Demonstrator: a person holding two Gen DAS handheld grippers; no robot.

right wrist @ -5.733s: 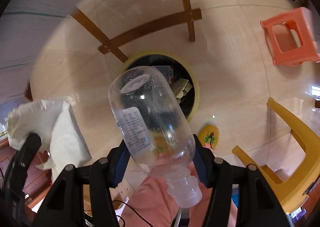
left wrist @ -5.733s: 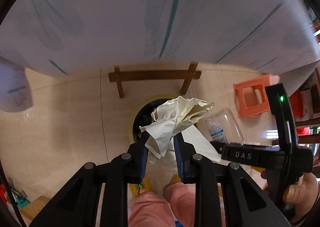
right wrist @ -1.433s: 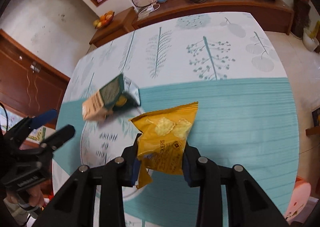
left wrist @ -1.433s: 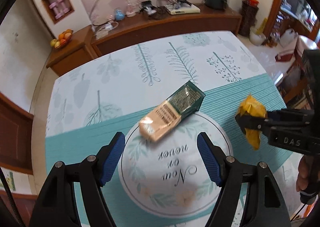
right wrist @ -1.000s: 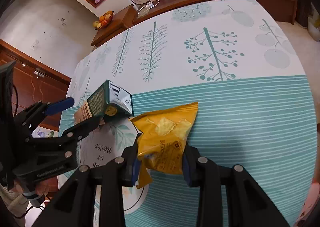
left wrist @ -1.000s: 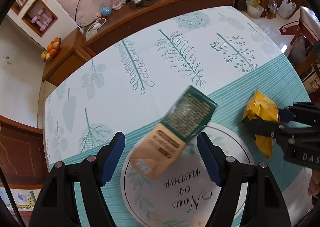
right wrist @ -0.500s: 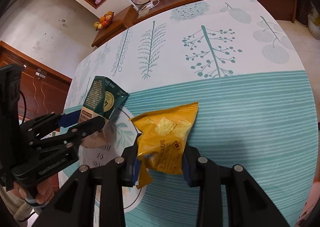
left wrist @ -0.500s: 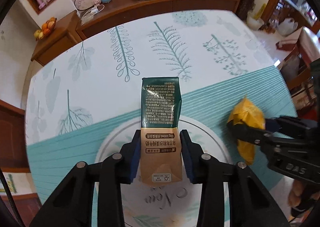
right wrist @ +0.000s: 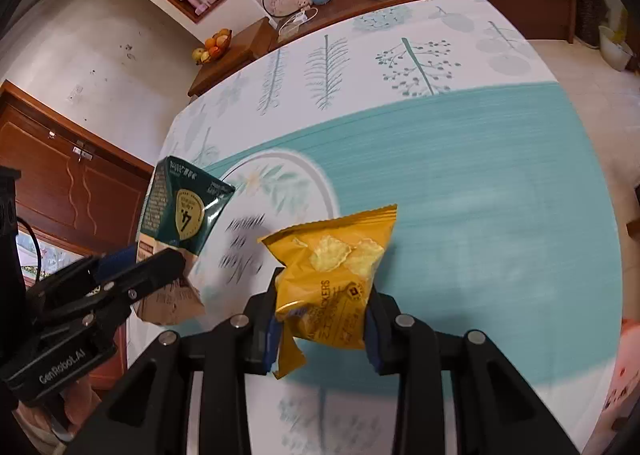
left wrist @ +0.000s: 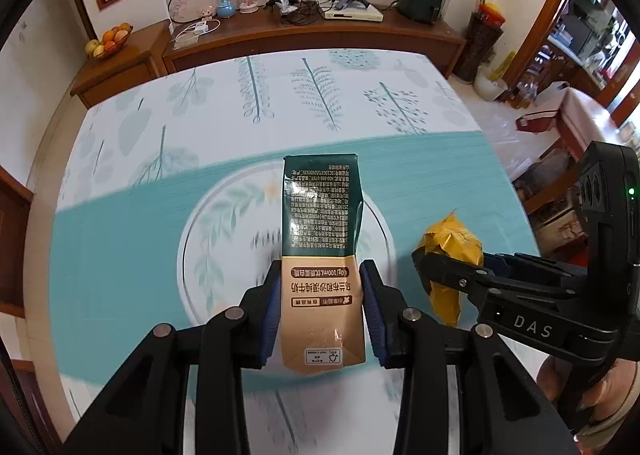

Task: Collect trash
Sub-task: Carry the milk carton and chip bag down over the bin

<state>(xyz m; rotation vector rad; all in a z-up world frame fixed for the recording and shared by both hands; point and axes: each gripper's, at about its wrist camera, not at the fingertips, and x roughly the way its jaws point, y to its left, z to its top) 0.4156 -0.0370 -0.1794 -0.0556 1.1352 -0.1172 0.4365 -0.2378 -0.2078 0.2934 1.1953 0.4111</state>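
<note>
Worktop (left wrist: pixel 120 239) under a teal and white leaf-print cloth lies below both claws. Left claw (left wrist: pixel 322 297) is clamped on a green and tan milk carton (left wrist: pixel 322 231) over the printed circle near the front edge; right claw (right wrist: pixel 322 317) grips a yellow cracker packet (right wrist: pixel 336 267) just beside it, both lifted clear.

1. A yellow cracker bag (right wrist: pixel 334 275) is gripped between the pads of the right gripper (right wrist: pixel 322 329), at 6 o'clock in the view.
2. A green and tan carton (right wrist: pixel 176 223) is clamped by the left gripper (right wrist: pixel 158 269) at 9 o'clock, clear of the table (right wrist: pixel 480 183).
3. A teal band and a round printed motif (right wrist: pixel 280 183) are seen on the tablecloth behind the bag.
4. A fruit bowl (right wrist: pixel 214 45) is seen on a cabinet at 11 o'clock.
</note>
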